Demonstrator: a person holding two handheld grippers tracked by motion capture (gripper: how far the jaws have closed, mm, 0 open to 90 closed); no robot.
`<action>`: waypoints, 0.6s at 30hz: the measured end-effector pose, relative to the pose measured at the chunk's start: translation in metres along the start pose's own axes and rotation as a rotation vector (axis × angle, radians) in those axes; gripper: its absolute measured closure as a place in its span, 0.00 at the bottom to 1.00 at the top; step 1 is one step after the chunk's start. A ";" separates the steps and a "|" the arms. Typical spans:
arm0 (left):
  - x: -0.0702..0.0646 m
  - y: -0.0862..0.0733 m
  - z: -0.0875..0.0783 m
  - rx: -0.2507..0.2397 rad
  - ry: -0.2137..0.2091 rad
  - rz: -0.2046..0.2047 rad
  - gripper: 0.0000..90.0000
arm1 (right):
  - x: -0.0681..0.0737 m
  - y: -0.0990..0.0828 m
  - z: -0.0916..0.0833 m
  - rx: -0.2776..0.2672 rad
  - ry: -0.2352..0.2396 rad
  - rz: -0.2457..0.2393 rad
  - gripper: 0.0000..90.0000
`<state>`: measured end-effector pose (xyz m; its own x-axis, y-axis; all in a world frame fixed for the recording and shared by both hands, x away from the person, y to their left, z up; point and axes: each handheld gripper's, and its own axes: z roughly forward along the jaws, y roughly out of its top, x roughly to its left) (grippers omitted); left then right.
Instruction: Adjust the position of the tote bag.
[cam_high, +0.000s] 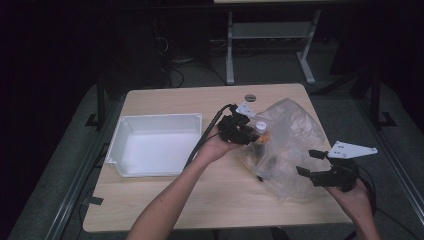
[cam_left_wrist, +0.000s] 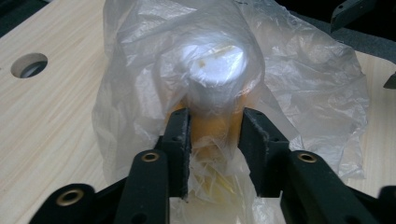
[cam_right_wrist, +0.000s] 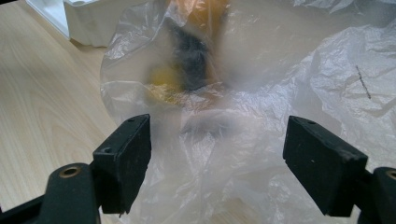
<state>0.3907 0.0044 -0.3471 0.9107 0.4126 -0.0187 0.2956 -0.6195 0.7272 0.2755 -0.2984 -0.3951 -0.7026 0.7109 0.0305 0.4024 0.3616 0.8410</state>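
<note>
A crumpled clear plastic bag (cam_high: 292, 145) lies on the right half of the wooden table (cam_high: 165, 200). Inside it stands an orange bottle with a white cap (cam_left_wrist: 217, 65), also seen from above as the bottle (cam_high: 261, 129). My left gripper (cam_left_wrist: 215, 126) reaches in from the bag's left side (cam_high: 252, 134), and its pads press the bottle's orange body through the plastic film. My right gripper (cam_high: 307, 162) hovers at the bag's near right edge. Its jaws stand wide apart (cam_right_wrist: 217, 140), with only loose bag film (cam_right_wrist: 280, 70) ahead of them. Something dark and orange (cam_right_wrist: 187, 51) shows blurred through the plastic.
An empty white tray (cam_high: 160, 120) sits on the left part of the table, and its corner (cam_right_wrist: 88, 23) shows in the right gripper view. A round cable hole (cam_high: 250, 97) lies near the far edge. A cable trails from my left gripper across the tray's right side.
</note>
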 end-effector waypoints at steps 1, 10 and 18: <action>-0.001 0.000 0.000 0.000 0.006 0.002 0.74 | 0.000 0.000 0.000 0.001 0.001 0.001 0.25; -0.003 0.001 -0.003 0.016 0.026 0.033 0.89 | 0.000 0.000 0.000 0.004 -0.001 0.000 0.25; -0.005 0.002 -0.006 0.016 0.041 0.048 0.99 | -0.001 0.000 -0.001 -0.002 -0.007 -0.001 0.25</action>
<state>0.3845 0.0050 -0.3418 0.9113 0.4094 0.0444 0.2570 -0.6496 0.7155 0.2760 -0.2992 -0.3944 -0.6989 0.7148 0.0262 0.4009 0.3612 0.8419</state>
